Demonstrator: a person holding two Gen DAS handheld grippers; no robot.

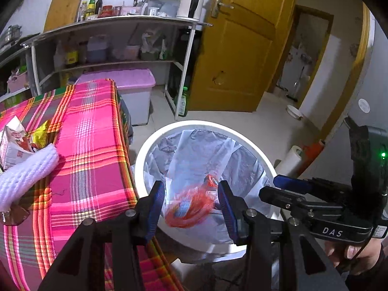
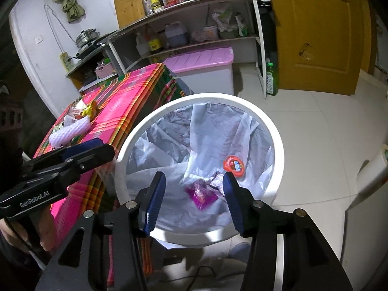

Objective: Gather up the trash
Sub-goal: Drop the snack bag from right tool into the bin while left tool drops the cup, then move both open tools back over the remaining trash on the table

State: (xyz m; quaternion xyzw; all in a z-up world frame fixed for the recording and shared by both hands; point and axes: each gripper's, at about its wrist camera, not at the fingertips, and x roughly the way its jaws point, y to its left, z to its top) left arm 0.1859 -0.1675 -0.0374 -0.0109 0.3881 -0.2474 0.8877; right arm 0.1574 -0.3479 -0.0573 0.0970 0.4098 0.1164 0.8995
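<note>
A white bin (image 1: 242, 140) (image 2: 266, 118) lined with a pale plastic bag stands on the floor beside the pink plaid table (image 1: 92, 133) (image 2: 121, 106). My left gripper (image 1: 190, 184) (image 2: 104, 146) hangs open over the bin. A blurred orange-red wrapper (image 1: 191, 206) shows between its fingers without touching the pads; in the right wrist view it lies inside the bin (image 2: 234, 165). My right gripper (image 2: 194, 177) (image 1: 278, 185) is open above the bin, with a blurred purple wrapper (image 2: 201, 194) loose below it. A white foam sleeve (image 1: 26, 172) (image 2: 70, 131), a carton (image 1: 12, 143) and a yellow wrapper (image 1: 42, 135) lie on the table.
A pink-lidded storage box (image 1: 135, 80) and a metal shelf rack (image 1: 109, 24) stand behind the table. A yellow door (image 1: 242, 48) is open at the right, with a green bottle (image 1: 183, 101) at the rack's foot. A paper roll (image 1: 292, 160) lies on the floor near the bin.
</note>
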